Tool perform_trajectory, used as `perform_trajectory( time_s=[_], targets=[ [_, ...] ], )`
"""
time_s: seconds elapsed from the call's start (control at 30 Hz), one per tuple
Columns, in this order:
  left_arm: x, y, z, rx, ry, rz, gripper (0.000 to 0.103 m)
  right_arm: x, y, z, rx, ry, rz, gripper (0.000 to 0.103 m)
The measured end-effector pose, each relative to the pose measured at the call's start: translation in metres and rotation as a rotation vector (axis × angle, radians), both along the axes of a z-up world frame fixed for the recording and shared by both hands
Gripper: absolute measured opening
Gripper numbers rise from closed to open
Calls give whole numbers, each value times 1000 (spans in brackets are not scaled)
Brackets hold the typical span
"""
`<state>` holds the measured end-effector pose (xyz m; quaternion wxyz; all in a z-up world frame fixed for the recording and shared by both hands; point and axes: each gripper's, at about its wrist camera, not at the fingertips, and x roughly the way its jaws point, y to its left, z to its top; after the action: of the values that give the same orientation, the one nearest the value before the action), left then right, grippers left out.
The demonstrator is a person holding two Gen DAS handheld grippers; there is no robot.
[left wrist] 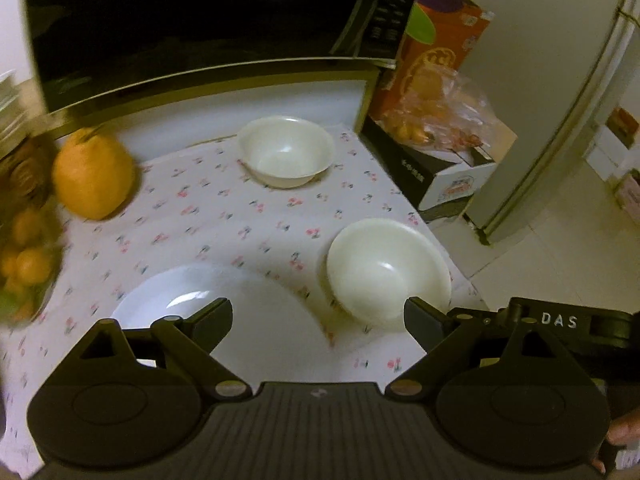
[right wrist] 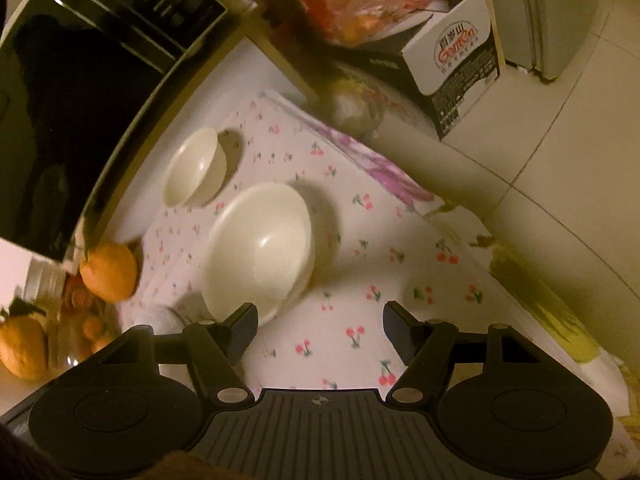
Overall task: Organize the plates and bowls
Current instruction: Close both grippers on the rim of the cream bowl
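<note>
In the left wrist view a white plate lies on the cherry-print tablecloth, just under my open, empty left gripper. A large white bowl stands upright to its right, near the table's edge. A smaller white bowl stands farther back by the microwave. In the right wrist view my right gripper is open and empty above the cloth, its left finger next to the large bowl. The small bowl stands beyond it. A sliver of the plate shows at left.
A black microwave stands at the back. A large orange fruit sits left of the bowls, beside a container of small fruit. Boxes and a bag of oranges stand right of the table. The table's right edge drops to a tiled floor.
</note>
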<state>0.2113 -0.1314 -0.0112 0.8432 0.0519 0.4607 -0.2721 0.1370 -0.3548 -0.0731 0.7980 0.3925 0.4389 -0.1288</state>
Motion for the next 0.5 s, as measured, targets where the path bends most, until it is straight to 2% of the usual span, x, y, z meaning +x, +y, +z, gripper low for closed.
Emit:
perform_trajectory(
  time_s=[0.07, 0.17, 0.23, 0.4, 0.5],
  targets=[
    [11, -10, -4, 29, 0, -37, 90, 3, -1, -2, 1, -20, -19, 70],
    [24, -22, -11, 52, -4, -87, 83, 6, -4, -8, 17, -33, -57, 70],
    [32, -26, -15, 44, -19, -108, 72, 9, -4, -11, 18, -39, -64, 70],
    [45, -34, -25, 22, -5, -166, 66, 12, -5, -16, 4, -60, -92, 69],
    [51, -40, -32, 27, 2, -187, 62, 12, -6, -21, 28, -78, -114, 65]
  ],
)
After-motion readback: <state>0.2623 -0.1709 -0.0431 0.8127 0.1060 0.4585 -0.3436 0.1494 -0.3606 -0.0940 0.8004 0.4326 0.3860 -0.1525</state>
